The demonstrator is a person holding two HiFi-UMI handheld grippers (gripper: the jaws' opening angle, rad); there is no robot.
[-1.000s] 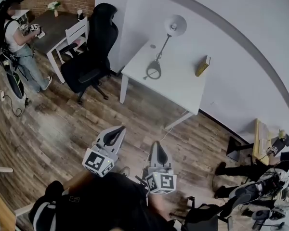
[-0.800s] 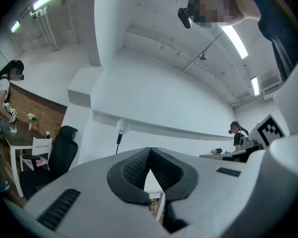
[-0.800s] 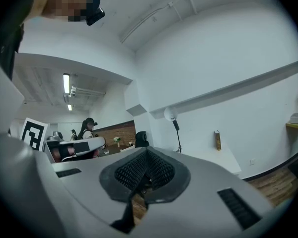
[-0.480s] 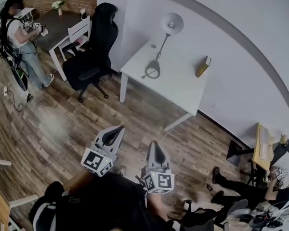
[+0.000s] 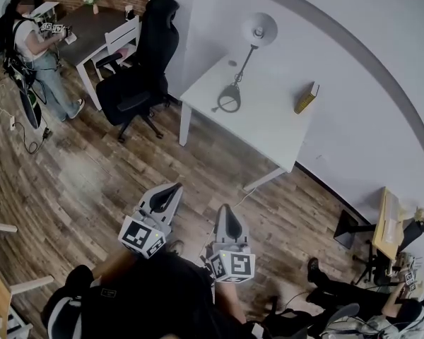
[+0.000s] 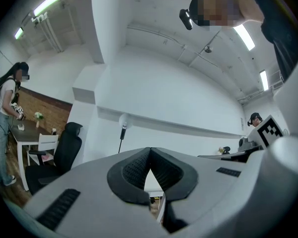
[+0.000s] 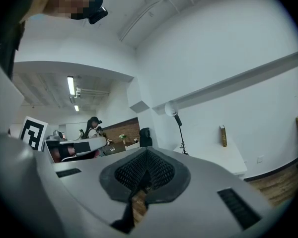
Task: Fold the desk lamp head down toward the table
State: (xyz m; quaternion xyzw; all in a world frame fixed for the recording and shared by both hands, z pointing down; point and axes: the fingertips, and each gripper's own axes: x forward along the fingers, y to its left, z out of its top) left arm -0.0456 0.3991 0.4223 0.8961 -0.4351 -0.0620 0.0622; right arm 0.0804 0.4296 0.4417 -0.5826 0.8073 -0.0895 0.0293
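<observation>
A white desk lamp stands upright on the white table against the wall, its thin dark arm rising from a round base. The lamp also shows small and far off in the left gripper view and the right gripper view. Both grippers are held low over the wooden floor, well short of the table. My left gripper is shut with nothing in it. My right gripper is shut and empty too, its jaws meeting at the tips.
A small yellow-brown box stands on the table near the wall. A black office chair sits left of the table. A person with grippers stands at a dark desk far left. Other people and gear are at the lower right.
The table, lamp and chair have shifted slightly up and right in the head view as I moved. The person at lower right has moved.
</observation>
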